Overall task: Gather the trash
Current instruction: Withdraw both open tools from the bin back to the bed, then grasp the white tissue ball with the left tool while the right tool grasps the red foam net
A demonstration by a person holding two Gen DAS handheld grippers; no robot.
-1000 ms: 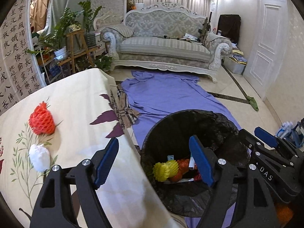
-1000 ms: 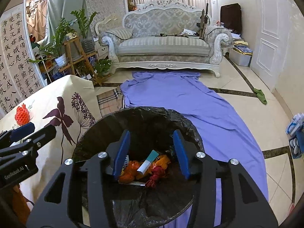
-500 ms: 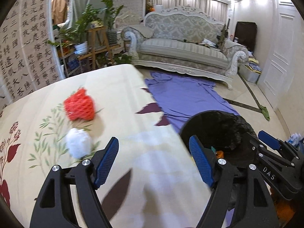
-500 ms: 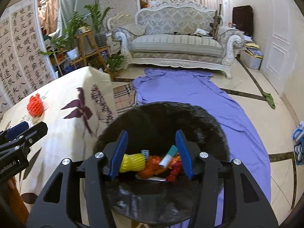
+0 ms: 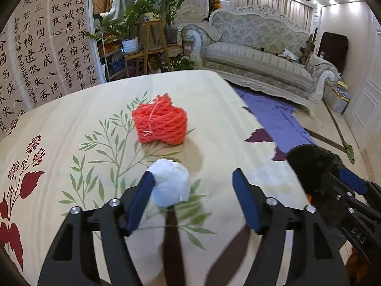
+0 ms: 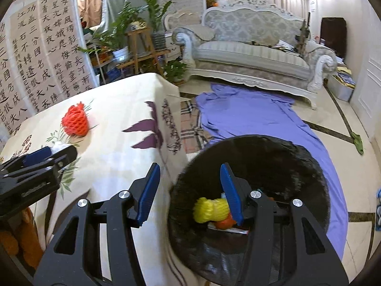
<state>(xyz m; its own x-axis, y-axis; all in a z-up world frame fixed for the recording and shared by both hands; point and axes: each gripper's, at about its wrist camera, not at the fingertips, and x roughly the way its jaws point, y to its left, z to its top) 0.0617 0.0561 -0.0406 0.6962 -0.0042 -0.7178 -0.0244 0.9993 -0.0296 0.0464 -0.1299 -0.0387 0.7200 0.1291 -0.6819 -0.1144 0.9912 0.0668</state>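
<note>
A white crumpled paper ball point(image 5: 170, 182) lies on the floral tablecloth point(image 5: 71, 124), just inside my open left gripper point(image 5: 193, 186), against its left finger. A red foam net point(image 5: 159, 122) lies beyond it; it also shows in the right wrist view point(image 6: 75, 121). My right gripper point(image 6: 190, 188) is open and empty, above the table's edge and the black bin point(image 6: 297, 166). The bin holds a yellow foam net point(image 6: 209, 209) and orange scraps. The left gripper shows at the left of the right wrist view point(image 6: 47, 157).
The bin point(image 5: 309, 157) stands on the floor beside the table's right edge. A purple cloth point(image 6: 250, 114) lies on the floor before a sofa point(image 6: 250, 57). Plants on a wooden stand point(image 5: 147, 38) and a calligraphy screen point(image 5: 35, 47) are behind the table.
My left gripper has swung left from over the bin to the table, reaching the white paper ball. My right gripper has shifted left toward the table edge and opened a little wider.
</note>
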